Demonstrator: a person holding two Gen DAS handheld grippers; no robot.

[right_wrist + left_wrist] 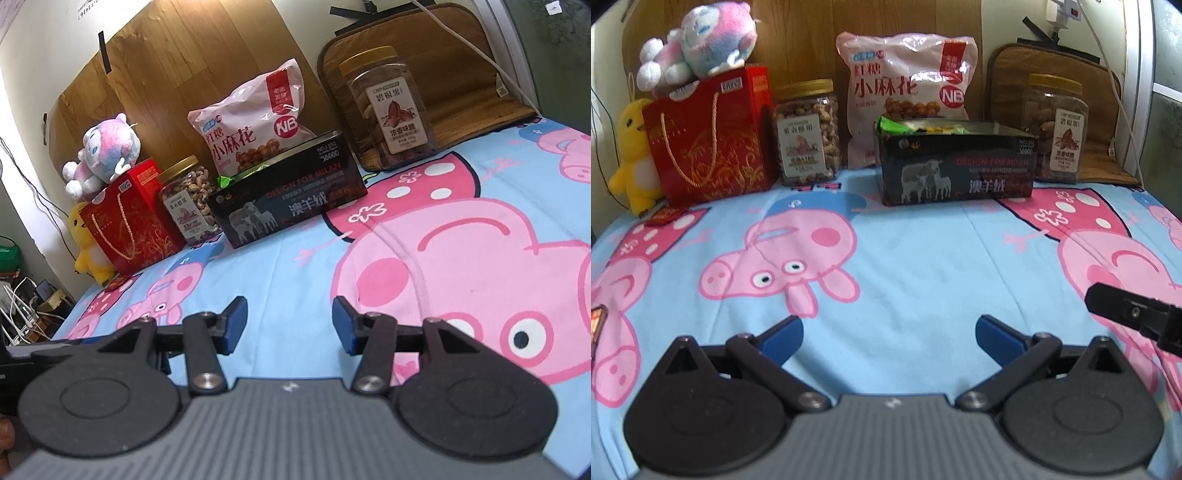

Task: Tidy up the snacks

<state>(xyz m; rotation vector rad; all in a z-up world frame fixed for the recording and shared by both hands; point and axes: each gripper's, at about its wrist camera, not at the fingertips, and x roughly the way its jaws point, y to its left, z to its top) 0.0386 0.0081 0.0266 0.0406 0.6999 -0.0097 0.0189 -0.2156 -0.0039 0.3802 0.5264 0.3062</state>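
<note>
Though the black box [958, 166] is open on top, only a strip of green and yellow wrappers [916, 127] shows over its rim; the contents are otherwise hidden. Right-hand nut jar [1057, 129] is partly behind the box in the left wrist view, label small. An orange item at left edge [598, 325] is cut off, can't identify. Left claw [889, 334] tilts down over the cartoon-pig bedsheet [923, 258], blue pads wide apart, nothing between. Right claw [290, 325] is open, narrower gap, empty; its tip also pokes in at the right edge of the left view. Snacks sit along the back, upper half of frame: box centre, pink snack bag [905, 92] behind it, second nut jar [808, 133] left, all well apart from both claws.
</note>
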